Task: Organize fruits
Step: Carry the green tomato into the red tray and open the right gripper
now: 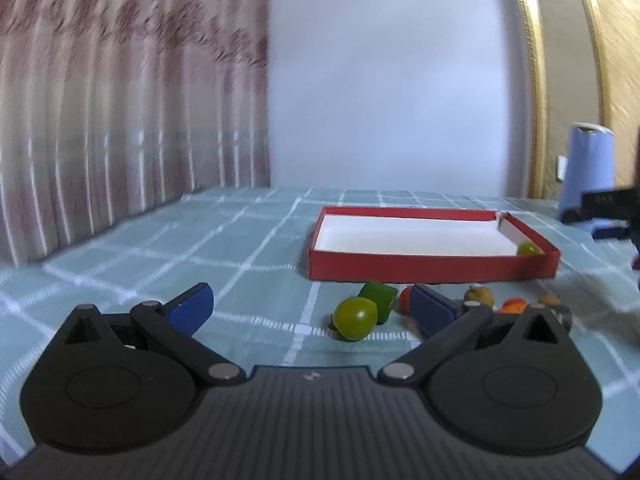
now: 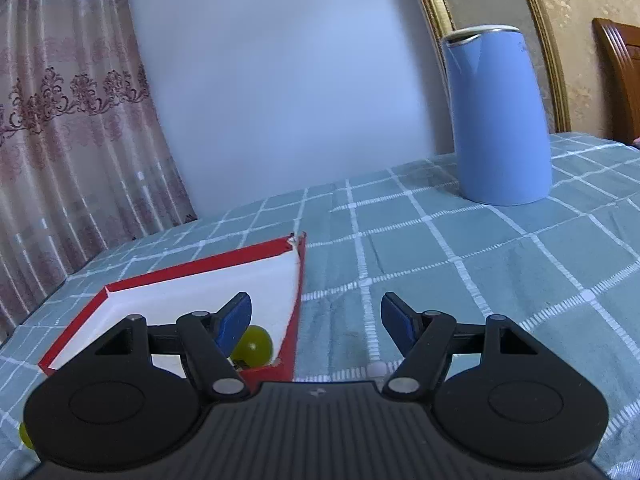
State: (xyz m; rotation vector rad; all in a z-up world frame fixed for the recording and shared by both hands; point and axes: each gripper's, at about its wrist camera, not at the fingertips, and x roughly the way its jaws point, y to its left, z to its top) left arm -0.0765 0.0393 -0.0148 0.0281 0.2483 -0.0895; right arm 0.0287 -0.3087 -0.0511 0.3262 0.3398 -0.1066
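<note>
A red box with a white inside sits on the checked cloth; one green grape lies in its near right corner. In front of the box lie a green round fruit, a green cube-shaped piece, orange fruits and a yellowish one. My left gripper is open and empty, low over the cloth, just short of the green fruit. My right gripper is open and empty above the box's right wall, with the grape beside its left finger.
A tall light-blue kettle stands at the back right of the table. A patterned curtain hangs on the left, a white wall behind. The right gripper's dark body shows at the left view's right edge.
</note>
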